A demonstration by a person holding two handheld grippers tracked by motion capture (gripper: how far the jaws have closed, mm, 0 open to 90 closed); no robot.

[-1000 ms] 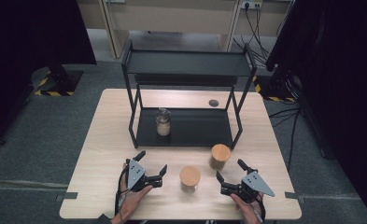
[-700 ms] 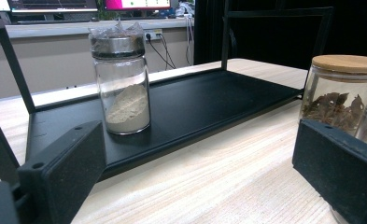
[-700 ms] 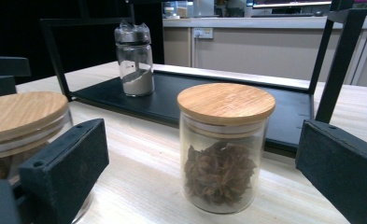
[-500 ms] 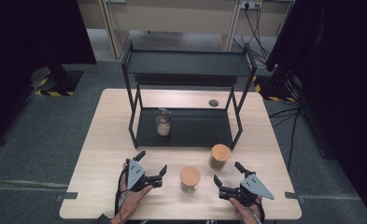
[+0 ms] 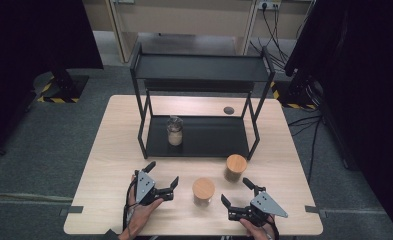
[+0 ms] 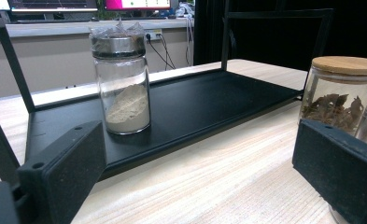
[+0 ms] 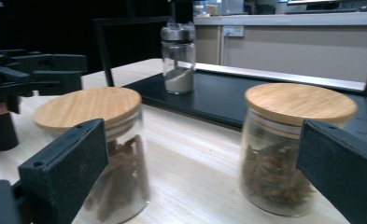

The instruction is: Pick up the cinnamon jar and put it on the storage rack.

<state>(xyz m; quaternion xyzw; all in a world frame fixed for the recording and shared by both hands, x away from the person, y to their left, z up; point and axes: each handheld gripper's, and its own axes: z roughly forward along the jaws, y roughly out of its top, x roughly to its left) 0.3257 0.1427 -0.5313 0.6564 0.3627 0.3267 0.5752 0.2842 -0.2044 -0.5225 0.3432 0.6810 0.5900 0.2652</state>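
Observation:
Two glass jars with wooden lids stand on the wooden table: a near one (image 5: 203, 191) and one further right (image 5: 235, 167), both holding brown dried spices. A glass shaker (image 5: 174, 131) of pale powder stands on the lower shelf of the black rack (image 5: 199, 75). My left gripper (image 5: 161, 173) rests open left of the near jar, held by a hand. My right gripper (image 5: 235, 191) is open at the front edge, right of the near jar. In the right gripper view the near jar (image 7: 97, 144) and the other jar (image 7: 288, 140) stand just beyond the open jaws. The left gripper view faces the shaker (image 6: 122, 79).
A small dark disc (image 5: 228, 110) lies on the table behind the rack's right side. The rack's upper shelf overhangs the lower tray (image 6: 209, 102). The table's left and right sides are bare wood. Grey carpet surrounds the table.
My right gripper has shifted slightly left and toward the table's front edge. The left gripper and the jars have stayed put.

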